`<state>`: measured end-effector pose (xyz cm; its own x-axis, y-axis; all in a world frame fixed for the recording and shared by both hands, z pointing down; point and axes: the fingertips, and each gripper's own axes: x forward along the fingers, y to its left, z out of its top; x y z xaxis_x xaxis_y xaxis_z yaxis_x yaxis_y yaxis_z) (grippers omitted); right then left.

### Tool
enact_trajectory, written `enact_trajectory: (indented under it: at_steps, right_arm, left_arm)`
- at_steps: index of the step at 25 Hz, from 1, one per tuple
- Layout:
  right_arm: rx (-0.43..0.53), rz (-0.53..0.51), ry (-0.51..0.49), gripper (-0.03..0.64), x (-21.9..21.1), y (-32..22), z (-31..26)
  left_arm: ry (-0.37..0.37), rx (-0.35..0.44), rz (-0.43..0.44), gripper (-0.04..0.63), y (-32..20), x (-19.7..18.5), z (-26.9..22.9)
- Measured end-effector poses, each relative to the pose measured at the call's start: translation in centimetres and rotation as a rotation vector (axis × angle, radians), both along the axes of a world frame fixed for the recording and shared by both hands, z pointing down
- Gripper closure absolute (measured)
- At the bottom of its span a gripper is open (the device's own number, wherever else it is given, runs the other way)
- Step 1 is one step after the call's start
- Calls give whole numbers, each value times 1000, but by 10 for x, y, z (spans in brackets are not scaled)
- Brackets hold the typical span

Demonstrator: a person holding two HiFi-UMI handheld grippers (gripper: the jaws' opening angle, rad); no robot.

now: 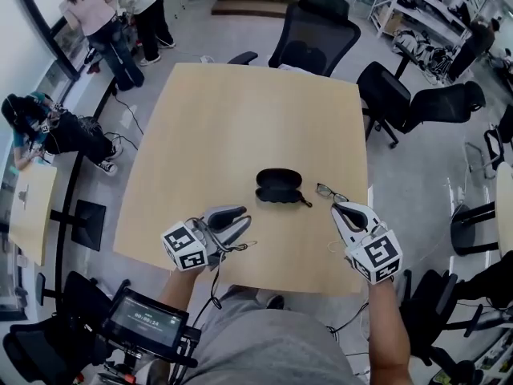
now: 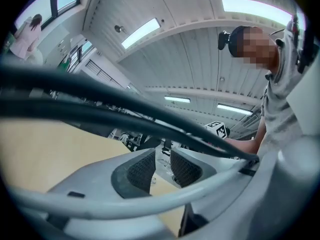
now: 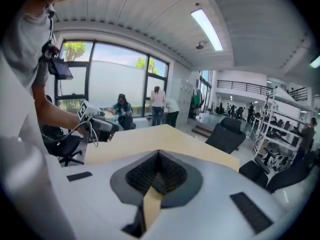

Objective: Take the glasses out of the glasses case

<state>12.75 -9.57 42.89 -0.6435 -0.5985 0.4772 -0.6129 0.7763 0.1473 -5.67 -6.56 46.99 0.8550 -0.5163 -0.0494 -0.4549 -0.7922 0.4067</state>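
Note:
A black glasses case point(image 1: 278, 187) lies near the middle of the wooden table point(image 1: 240, 111). Whether its lid is up I cannot tell. Dark-rimmed glasses point(image 1: 330, 192) rest on the table just right of the case, outside it. My left gripper point(image 1: 239, 220) point(image 2: 162, 166) hovers in front of the case on its left; its jaws stand apart with nothing between them. To the right, in front of the glasses, my right gripper point(image 1: 340, 208) point(image 3: 159, 171) is shut, pads pressed together and empty. The right gripper view looks across the table at the left gripper point(image 3: 97, 125).
Black office chairs point(image 1: 317, 30) point(image 1: 401, 95) stand at the far and right sides of the table. People point(image 1: 104, 22) are busy at the back left by a side table point(image 1: 28, 207). A small screen device point(image 1: 148, 319) hangs at my waist. Shelving point(image 1: 425, 6) stands at the back right.

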Motion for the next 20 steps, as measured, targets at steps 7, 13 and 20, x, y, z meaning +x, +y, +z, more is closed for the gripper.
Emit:
enact_trajectory:
  at_steps: [7,13,20]
  right_arm:
    - [149,-62,-162,609,-13,73,-95]
    - [197,-113,-202,609,-12,134,-131]
    - [301,-106,-295,609,3,194,-176]
  left_arm:
    - [15,156,-70,538,54,4,-77]
    - [-25,212,-130,543,102,10,-113]
    - [-54,254,-145,543,144,33,-139]
